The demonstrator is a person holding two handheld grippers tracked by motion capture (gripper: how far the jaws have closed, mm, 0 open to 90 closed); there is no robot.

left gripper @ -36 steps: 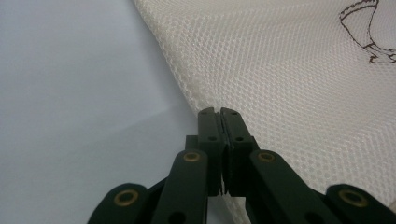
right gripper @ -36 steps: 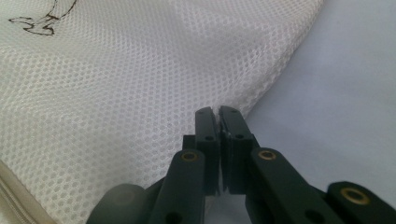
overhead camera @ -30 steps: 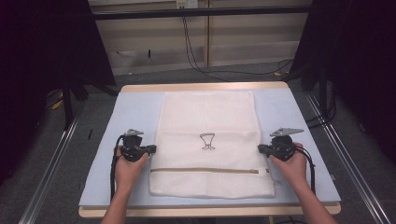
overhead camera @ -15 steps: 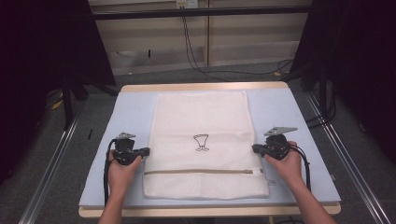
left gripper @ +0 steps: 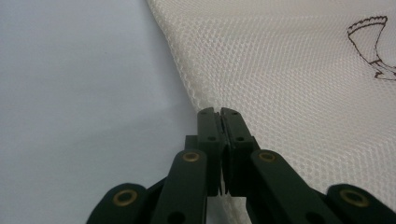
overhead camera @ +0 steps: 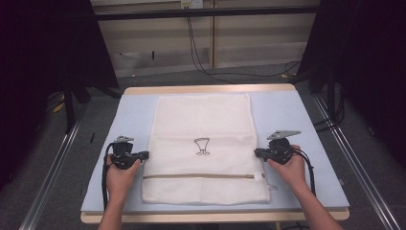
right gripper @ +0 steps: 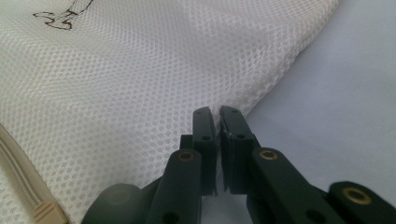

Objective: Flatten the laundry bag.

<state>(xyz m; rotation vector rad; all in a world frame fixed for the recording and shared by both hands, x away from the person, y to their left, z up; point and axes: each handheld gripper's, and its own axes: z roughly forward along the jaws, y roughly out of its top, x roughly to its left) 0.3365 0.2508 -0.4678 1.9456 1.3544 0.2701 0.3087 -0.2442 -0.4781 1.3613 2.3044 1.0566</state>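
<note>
Pale blue mat (overhead camera: 297, 115) on wood-edged table, dark curtains both sides, cables on floor behind; white mesh laundry bag (overhead camera: 201, 120) lies flat at mat centre, long axis running away from the person, tan zipper (overhead camera: 201, 176) across near end, small dark printed logo (overhead camera: 202, 146) mid-bag; left gripper (overhead camera: 143, 154) at bag's left edge, jaws together, clamped on mesh edge (left gripper: 196, 100); right gripper (overhead camera: 257, 152) at right edge, likewise pinching mesh; zipper end (right gripper: 46, 212) seen in right gripper view.

Left tongs (overhead camera: 143, 154) and right tongs (overhead camera: 257, 152) low, jaws pressed together, pointing inward; forearms reaching forward.
</note>
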